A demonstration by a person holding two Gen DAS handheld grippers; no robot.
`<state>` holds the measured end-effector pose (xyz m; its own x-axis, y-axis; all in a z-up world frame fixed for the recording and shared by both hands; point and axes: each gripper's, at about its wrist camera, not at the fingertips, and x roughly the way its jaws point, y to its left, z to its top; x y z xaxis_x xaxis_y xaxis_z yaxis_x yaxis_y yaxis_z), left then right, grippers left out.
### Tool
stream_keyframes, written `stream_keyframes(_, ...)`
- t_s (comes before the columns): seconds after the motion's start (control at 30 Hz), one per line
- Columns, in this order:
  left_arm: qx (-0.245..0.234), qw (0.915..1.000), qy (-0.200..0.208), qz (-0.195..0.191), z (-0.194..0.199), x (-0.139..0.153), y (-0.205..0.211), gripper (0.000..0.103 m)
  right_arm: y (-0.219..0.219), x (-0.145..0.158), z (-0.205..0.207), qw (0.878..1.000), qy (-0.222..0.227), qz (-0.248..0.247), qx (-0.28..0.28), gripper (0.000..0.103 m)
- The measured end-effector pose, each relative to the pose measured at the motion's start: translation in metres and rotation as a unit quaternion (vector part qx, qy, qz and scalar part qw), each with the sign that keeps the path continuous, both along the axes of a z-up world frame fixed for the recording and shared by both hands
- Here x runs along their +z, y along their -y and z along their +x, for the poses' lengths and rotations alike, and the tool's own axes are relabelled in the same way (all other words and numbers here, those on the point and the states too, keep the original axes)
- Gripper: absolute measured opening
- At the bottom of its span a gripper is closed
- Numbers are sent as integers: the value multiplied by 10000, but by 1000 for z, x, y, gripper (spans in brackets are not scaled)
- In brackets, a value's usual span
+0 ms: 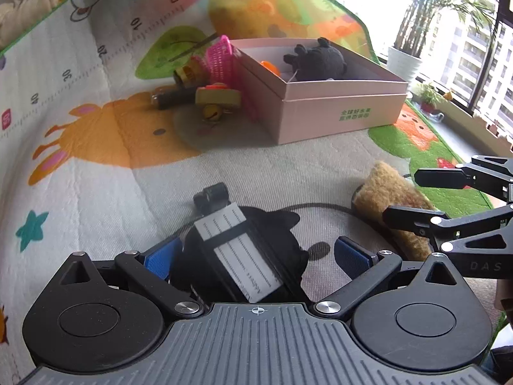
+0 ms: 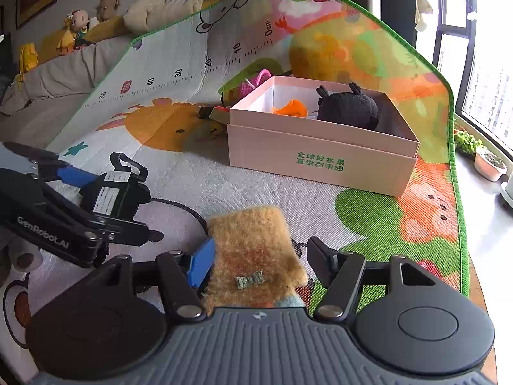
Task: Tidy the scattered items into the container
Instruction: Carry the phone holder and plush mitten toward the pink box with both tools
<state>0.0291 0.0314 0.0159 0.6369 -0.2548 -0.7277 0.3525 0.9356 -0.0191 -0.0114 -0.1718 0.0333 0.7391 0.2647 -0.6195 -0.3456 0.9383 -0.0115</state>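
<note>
Pink box (image 2: 320, 157) sits upper centre on the play mat (image 2: 179, 173), holding a black plush (image 2: 349, 107). Right gripper (image 2: 256, 263), low centre, jaws apart around a tan furry toy (image 2: 256, 243). Left gripper (image 1: 253, 256), jaws apart around a black labelled device (image 1: 243, 253) lying between them.

Your left hand-held gripper (image 1: 253, 256) hides the black pouch's (image 1: 243, 250) lower end. The box wall (image 2: 307, 128) conceals most of the orange item (image 2: 290, 108); the label print (image 1: 237, 250) is too small to read.
</note>
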Motion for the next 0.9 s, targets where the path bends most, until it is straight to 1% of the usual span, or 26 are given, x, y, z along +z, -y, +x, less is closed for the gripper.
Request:
stream_keyframes(0.1, -53, 9999, 98, 120, 2, 0, 4, 103, -4, -2, 4, 10000, -8, -28, 30, 69)
stream_keyframes(0.17, -86, 9995, 191, 230, -4, 0, 6, 102, -6, -5, 8, 9999, -62, -44, 68, 69)
stream_keyframes(0.2, -100, 9994, 214, 257, -8, 0, 6, 100, -6, -6, 10, 9999, -100, -54, 87, 67)
stream_keyframes(0.23, -80, 9993, 228, 280, -11, 0, 5, 94, -7, -7, 11, 9998, -146, -46, 108, 60)
stream_keyframes(0.27, -32, 9992, 244, 311, -14, -1, 4, 86, -7, -7, 11, 9998, -166, -27, 118, 59)
stream_keyframes(0.33, 56, 9995, 242, 209, -17, -1, -2, 85, -7, -6, 8, 9998, -152, -31, 115, 53)
stream_keyframes(0.4, 165, 9995, 261, 113, -17, -1, -7, 85, -6, -4, 4, 9999, -123, -32, 97, 50)
stream_keyframes(0.47, 185, 9990, 371, 137, -21, 2, -8, 83, -4, 0, -1, 10000, -65, -12, 58, 48)
stream_keyframes(0.67, -192, 9975, 681, 47, -46, 17, -7, 83, -1, 14, -16, 9999, 103, -25, -47, 48)
stream_keyframes(0.8, -419, 9960, 794, -10, -57, 25, -1, 83, 0, 24, -28, 9996, 234, -66, -114, 48)
stream_keyframes(0.9, -569, 9937, 970, -28, -61, 37, 5, 83, 2, 34, -34, 9992, 370, -67, -161, 48)
